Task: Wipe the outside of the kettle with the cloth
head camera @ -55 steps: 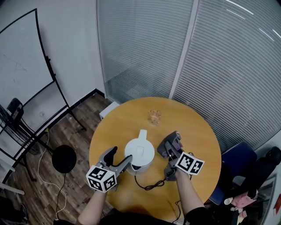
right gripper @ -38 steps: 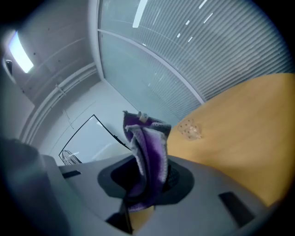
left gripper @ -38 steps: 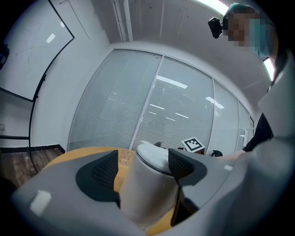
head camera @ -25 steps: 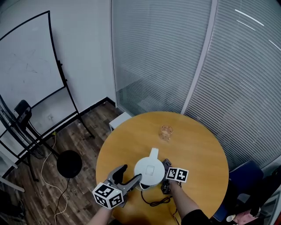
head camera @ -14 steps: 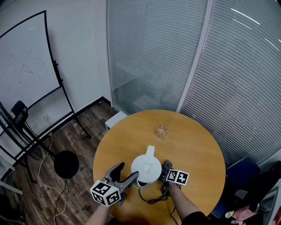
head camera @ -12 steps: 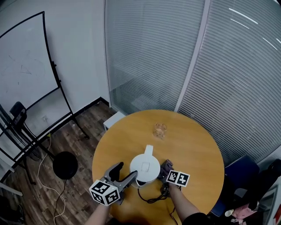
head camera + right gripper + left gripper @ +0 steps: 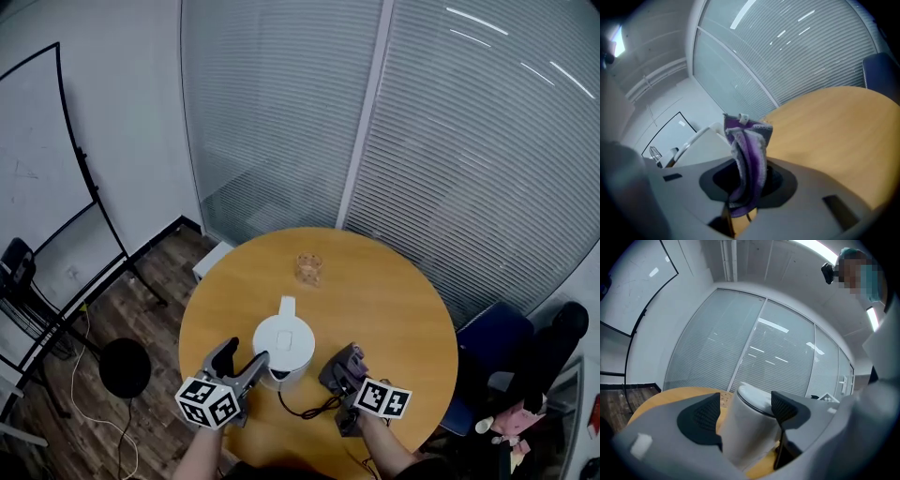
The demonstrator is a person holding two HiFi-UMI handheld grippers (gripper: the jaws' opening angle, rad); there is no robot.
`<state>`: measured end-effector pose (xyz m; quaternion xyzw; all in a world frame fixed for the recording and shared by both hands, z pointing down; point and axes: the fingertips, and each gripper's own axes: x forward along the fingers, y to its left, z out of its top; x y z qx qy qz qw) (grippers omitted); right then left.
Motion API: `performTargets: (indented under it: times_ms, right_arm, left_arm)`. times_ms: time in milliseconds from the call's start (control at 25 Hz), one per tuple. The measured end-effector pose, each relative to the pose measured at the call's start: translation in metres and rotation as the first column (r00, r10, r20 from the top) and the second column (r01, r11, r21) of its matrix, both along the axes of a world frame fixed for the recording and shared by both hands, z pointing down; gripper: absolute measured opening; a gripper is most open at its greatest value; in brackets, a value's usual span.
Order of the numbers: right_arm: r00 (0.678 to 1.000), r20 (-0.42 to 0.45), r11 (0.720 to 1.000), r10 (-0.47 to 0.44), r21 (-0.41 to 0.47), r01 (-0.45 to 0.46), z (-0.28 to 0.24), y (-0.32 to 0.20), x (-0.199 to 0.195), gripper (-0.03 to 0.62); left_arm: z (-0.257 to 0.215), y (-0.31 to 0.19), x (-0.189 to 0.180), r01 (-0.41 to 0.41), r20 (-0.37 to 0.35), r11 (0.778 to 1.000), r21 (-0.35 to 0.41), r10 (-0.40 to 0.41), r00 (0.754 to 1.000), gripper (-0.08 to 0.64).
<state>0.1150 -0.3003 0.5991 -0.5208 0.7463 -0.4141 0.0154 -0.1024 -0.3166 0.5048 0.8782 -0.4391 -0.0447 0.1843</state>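
The white kettle (image 7: pixel 281 347) stands near the front of the round wooden table (image 7: pixel 403 319). In the left gripper view the kettle (image 7: pixel 750 432) fills the gap ahead of the pads. My left gripper (image 7: pixel 242 359) is open just left of it, its inner finger close against the kettle's side. My right gripper (image 7: pixel 337 367) sits to the kettle's right, a short way off, shut on a purple and white cloth (image 7: pixel 747 159). The cloth (image 7: pixel 343 360) sticks up from the jaws. In the right gripper view the kettle (image 7: pixel 701 145) shows behind the cloth.
A black power cord (image 7: pixel 305 408) loops on the table between my grippers. A small glass (image 7: pixel 307 268) stands farther back. A blue chair (image 7: pixel 492 347) is at the right, a black stool (image 7: pixel 124 367) on the floor at the left. Glass walls with blinds stand behind.
My right gripper with the cloth has drawn back from the kettle's right side toward me. The left gripper stays open beside the kettle. The head view has shifted.
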Motion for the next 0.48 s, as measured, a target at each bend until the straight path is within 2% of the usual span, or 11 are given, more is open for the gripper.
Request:
performTargets:
  times_ms: [280, 480]
  right_arm:
    - [0.999, 0.036, 0.998, -0.008, 0.060, 0.006, -0.033, 0.049, -0.002, 0.097]
    - [0.998, -0.010, 0.988, -0.063, 0.141, 0.064, -0.058, 0.076, -0.009, 0.097]
  left_arm:
    - [0.006, 0.026, 0.000, -0.027, 0.096, 1.000, -0.002, 0.027, 0.995, 0.327]
    - [0.014, 0.067, -0.002, 0.007, 0.132, 1.000, 0.011, -0.008, 0.991, 0.324]
